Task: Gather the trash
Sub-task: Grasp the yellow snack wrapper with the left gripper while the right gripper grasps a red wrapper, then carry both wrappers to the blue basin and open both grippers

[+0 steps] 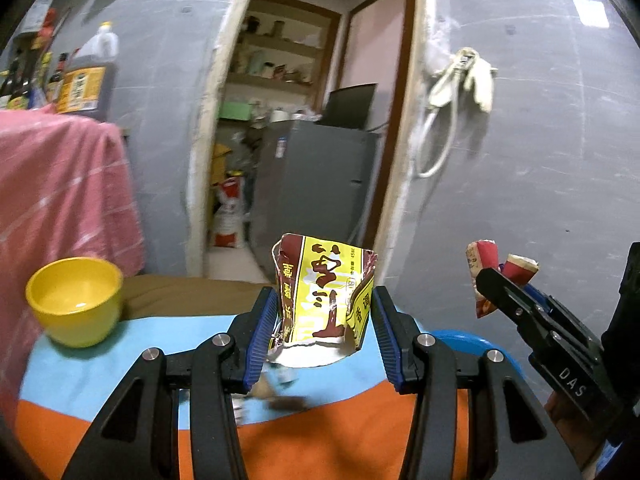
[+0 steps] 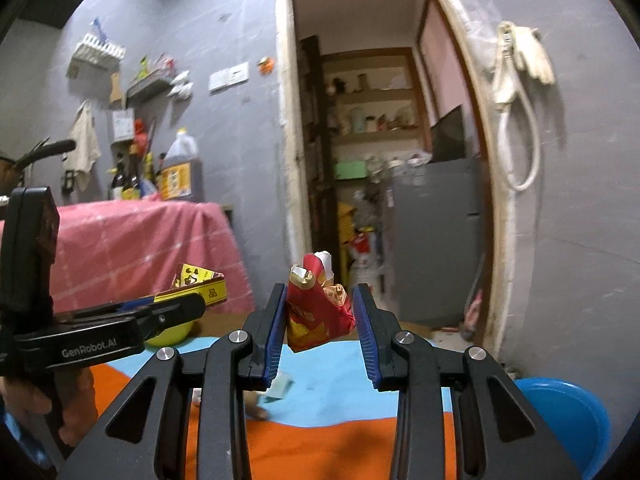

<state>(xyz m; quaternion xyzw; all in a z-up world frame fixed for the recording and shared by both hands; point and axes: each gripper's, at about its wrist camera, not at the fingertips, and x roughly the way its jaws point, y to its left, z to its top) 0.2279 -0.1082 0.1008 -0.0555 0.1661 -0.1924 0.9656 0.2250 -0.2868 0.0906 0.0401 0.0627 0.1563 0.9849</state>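
My left gripper [image 1: 325, 312] is shut on a torn yellow and dark red wrapper [image 1: 324, 292] and holds it above the blue and orange tablecloth [image 1: 120, 364]. From the right wrist view the same yellow wrapper [image 2: 200, 284] sticks out past the left gripper [image 2: 192, 300] at the left. My right gripper [image 2: 320, 316] is shut on a crumpled red snack packet [image 2: 316, 308], also lifted off the table. In the left wrist view that red packet [image 1: 488, 268] shows at the right edge in the right gripper [image 1: 496, 284]. Small scraps [image 2: 276, 392] lie blurred on the cloth below.
A yellow bowl [image 1: 76, 300] stands on the table at the left. A blue bin [image 2: 568, 420] sits low at the right. Behind are a pink-covered counter [image 2: 136, 248] with bottles, an open doorway with a grey fridge [image 2: 436, 240], and grey walls.
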